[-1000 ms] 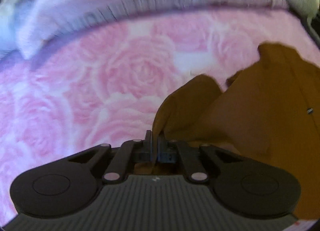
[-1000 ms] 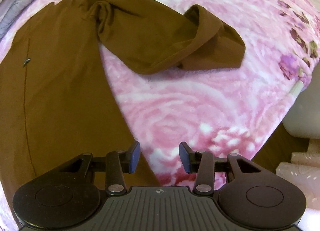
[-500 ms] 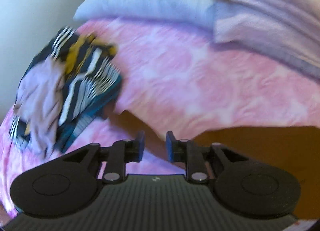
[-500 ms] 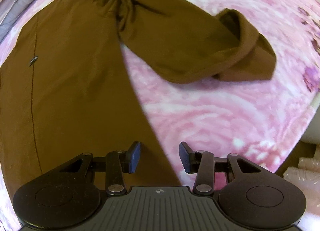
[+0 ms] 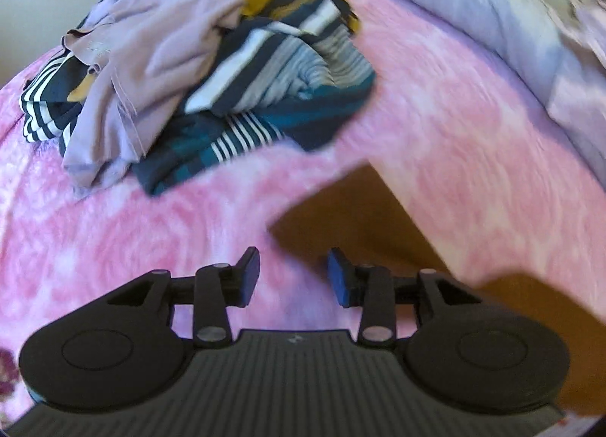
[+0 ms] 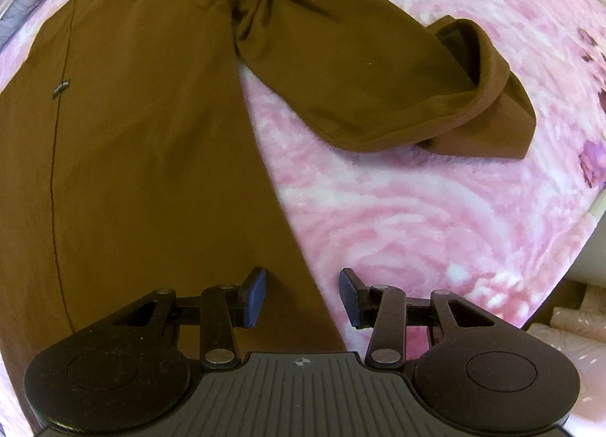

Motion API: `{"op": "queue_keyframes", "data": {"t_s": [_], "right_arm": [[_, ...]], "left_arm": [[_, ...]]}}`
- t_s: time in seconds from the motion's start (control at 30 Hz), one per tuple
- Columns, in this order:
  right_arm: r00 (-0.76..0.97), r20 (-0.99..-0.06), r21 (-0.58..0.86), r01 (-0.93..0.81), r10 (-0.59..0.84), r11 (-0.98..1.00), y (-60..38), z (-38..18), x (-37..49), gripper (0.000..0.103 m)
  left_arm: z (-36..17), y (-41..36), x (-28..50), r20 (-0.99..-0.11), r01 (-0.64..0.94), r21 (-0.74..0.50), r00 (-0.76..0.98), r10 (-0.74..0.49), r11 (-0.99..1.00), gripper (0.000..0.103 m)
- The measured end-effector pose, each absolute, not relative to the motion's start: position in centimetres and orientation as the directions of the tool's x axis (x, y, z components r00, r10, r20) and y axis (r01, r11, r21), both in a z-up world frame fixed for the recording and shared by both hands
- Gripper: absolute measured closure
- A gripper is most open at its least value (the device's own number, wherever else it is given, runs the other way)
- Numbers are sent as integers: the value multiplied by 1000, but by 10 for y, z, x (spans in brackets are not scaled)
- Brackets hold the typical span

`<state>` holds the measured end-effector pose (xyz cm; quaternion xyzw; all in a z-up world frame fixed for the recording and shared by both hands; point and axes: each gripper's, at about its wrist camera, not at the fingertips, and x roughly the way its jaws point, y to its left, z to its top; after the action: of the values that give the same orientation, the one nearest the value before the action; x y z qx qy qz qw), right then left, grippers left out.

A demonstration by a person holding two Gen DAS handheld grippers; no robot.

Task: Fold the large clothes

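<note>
We see brown garment spread on pink bed, one sleeve flung far right — folding barely begun. Left hand-held gripper open, empty, over garment corner; a second ago it pinched that cloth. Right hand-held gripper open over near edge, closer than before. Next, we judge: grip sleeve, fold inward. Clothes pile far left.
</note>
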<state>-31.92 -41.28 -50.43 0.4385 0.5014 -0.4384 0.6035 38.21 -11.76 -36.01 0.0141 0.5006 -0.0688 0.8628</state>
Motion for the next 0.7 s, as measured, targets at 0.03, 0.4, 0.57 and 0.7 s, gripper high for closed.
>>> {"op": "queue_keyframes", "data": {"t_s": [0.03,0.4,0.57,0.7], "right_arm": [[108,-990,84,968,-90,237,-412,-504,-318,63],[65,-992,31,959,-112,282,-399,-506,-305,62],[66,-991,31,961,-119,275,-392,-502,-303,62],[77,-988,41,964,-131,262,-386,-502,-303,62]], "left_arm": [[-360,-122,389,-855,149,-28,508,-101,988,69],[-376,-194,424,-866,563,105,457,-202,820,99],[-348,-156,409,-755,364,157,643,-126,918,99],[-357,-138,410,-781,326,165,619,-78,931,90]]}}
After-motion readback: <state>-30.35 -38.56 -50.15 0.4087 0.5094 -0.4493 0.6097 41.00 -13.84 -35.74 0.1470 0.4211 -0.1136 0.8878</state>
